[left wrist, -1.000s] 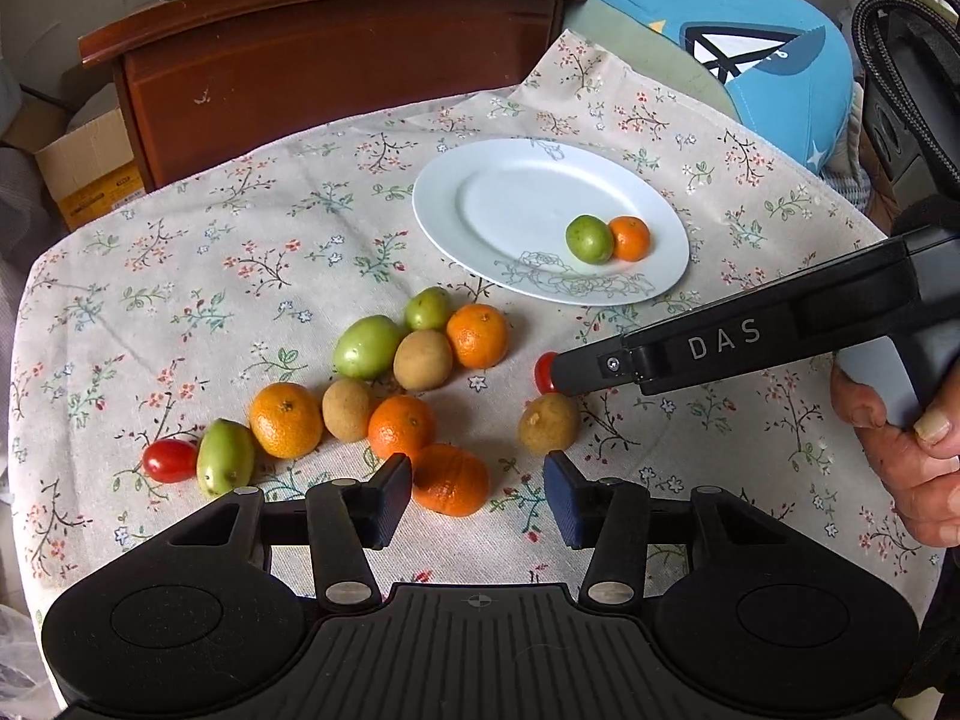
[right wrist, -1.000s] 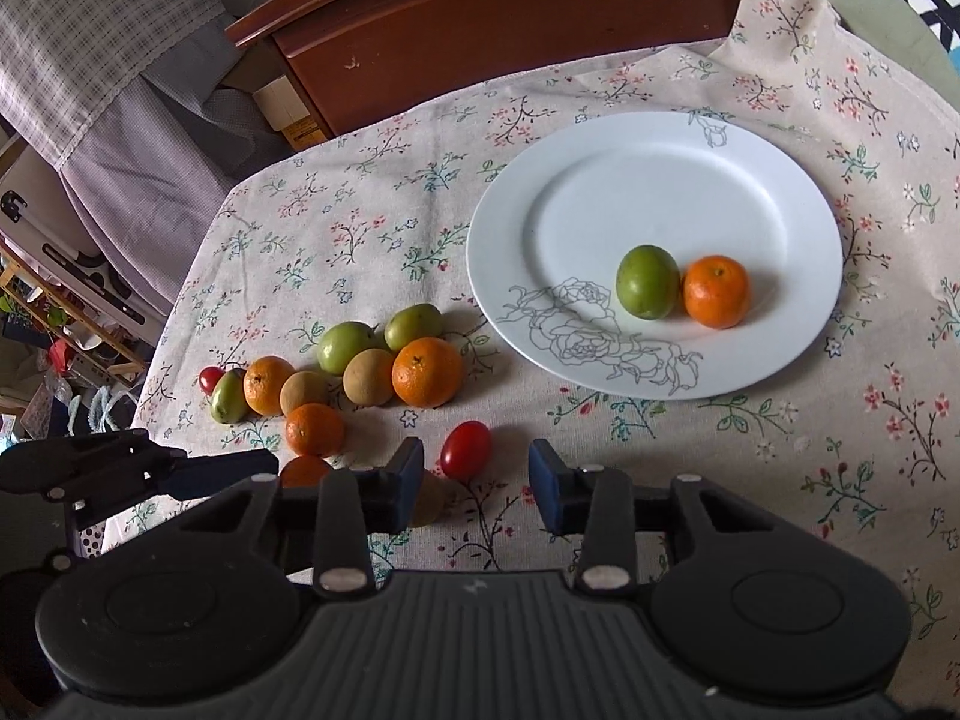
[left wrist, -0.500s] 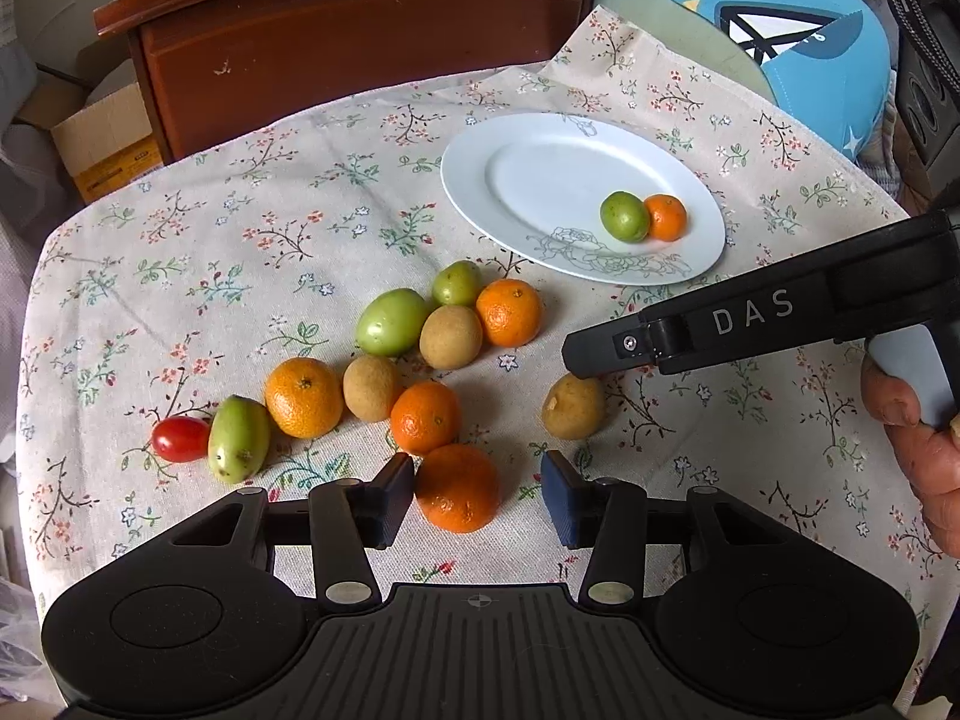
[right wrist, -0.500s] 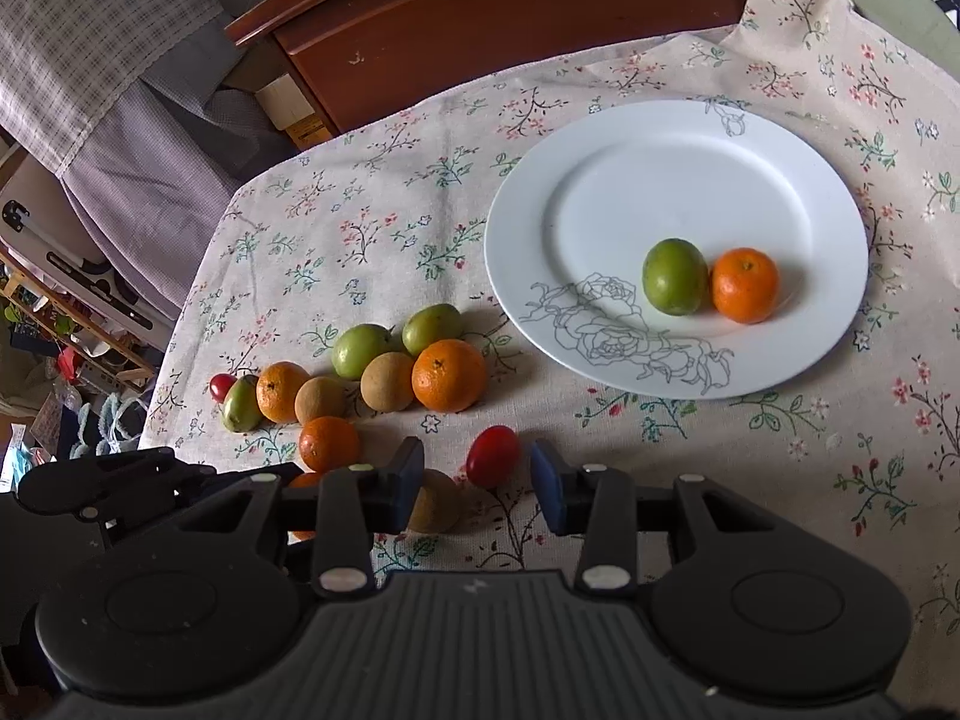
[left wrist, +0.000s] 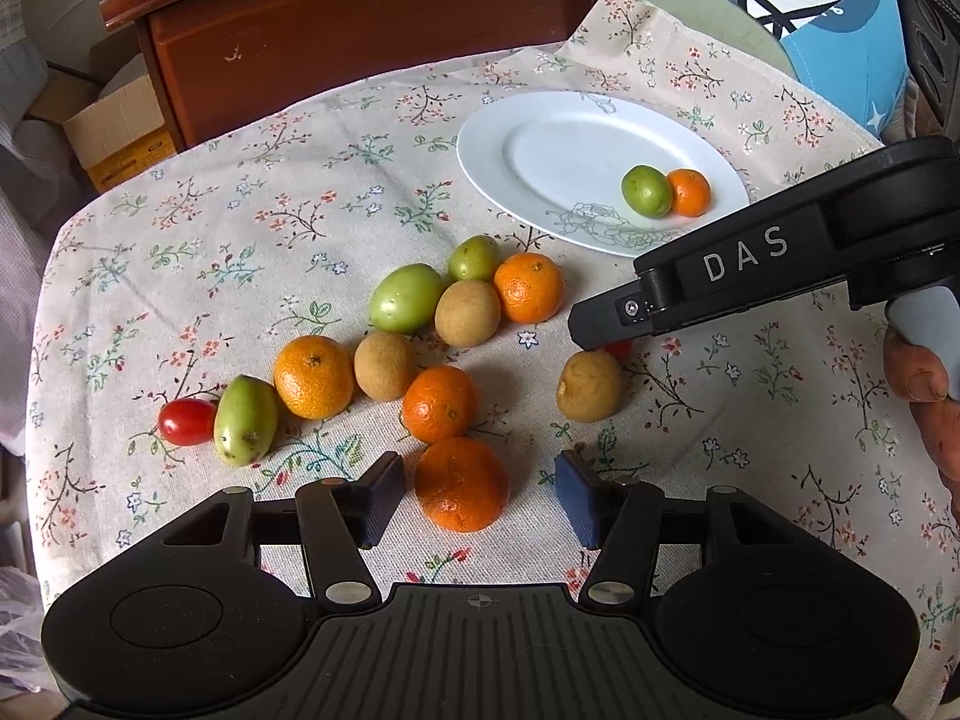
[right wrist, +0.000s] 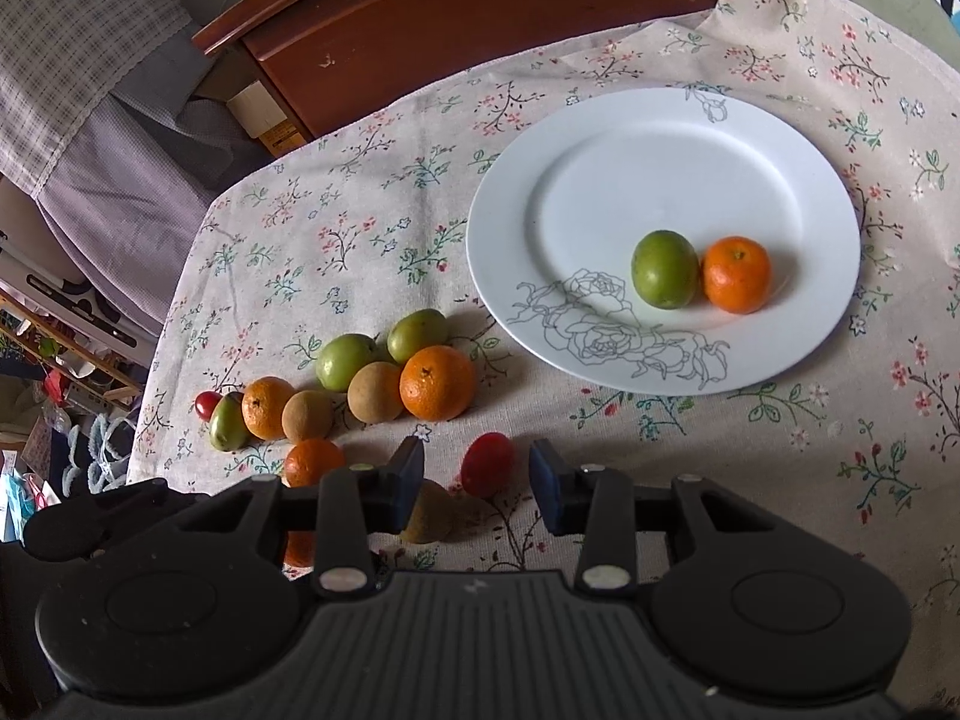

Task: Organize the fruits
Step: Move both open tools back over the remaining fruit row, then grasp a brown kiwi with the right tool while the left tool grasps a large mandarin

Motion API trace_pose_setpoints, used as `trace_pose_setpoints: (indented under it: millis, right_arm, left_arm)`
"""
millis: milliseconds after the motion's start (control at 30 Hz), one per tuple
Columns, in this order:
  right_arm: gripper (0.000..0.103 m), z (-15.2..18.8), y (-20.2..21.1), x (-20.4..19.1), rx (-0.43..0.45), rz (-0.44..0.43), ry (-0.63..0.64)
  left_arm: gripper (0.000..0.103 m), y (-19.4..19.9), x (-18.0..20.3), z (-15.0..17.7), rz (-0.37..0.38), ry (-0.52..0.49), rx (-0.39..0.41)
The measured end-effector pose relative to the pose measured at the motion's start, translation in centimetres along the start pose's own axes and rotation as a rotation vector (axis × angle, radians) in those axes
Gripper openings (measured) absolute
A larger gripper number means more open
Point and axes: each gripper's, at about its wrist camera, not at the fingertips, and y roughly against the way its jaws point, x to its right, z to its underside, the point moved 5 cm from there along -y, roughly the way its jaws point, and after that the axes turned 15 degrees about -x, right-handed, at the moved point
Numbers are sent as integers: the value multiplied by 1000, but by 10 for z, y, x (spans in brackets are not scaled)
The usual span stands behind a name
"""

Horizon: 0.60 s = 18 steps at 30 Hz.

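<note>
A white plate (left wrist: pixel 540 144) (right wrist: pixel 600 138) holds a green fruit (right wrist: pixel 665 269) and an orange (right wrist: pixel 737 273). Loose oranges, green fruits, brown fruits and a red tomato (left wrist: pixel 186 421) lie on the floral cloth. My left gripper (left wrist: pixel 473 498) is open, its fingers on either side of an orange (left wrist: pixel 462 483). My right gripper (right wrist: pixel 477 474) is open around a red cherry tomato (right wrist: pixel 487 463), which lies on the cloth. A brown fruit (right wrist: pixel 427 515) (left wrist: pixel 589 386) lies just left of that tomato. The right gripper's body (left wrist: pixel 750 264) hides most of the tomato in the left wrist view.
A dark wooden cabinet (left wrist: pixel 360 30) stands behind the table. A cardboard box (left wrist: pixel 114 132) sits at the left and a blue cushion (left wrist: pixel 828 30) at the back right. The cloth's edge drops off on the left.
My left gripper has moved forward so the near orange now sits between its fingers. My right gripper has moved forward around the red cherry tomato.
</note>
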Motion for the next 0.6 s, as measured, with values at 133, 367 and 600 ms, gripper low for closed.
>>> trace_pose_setpoints:
  millis: [133, 367, 600]
  right_arm:
    - [39, -2, -1, 3, -12, -15, -48]
    - [39, -9, 13, 21, 2, -47, -138]
    - [40, 6, 15, -3, -33, -77, 33]
  left_arm:
    - [86, -3, 2, 1, -29, 5, -15]
    - [103, -8, -5, 2, -15, 39, -40]
    - [103, -6, -4, 5, -16, 33, -34]
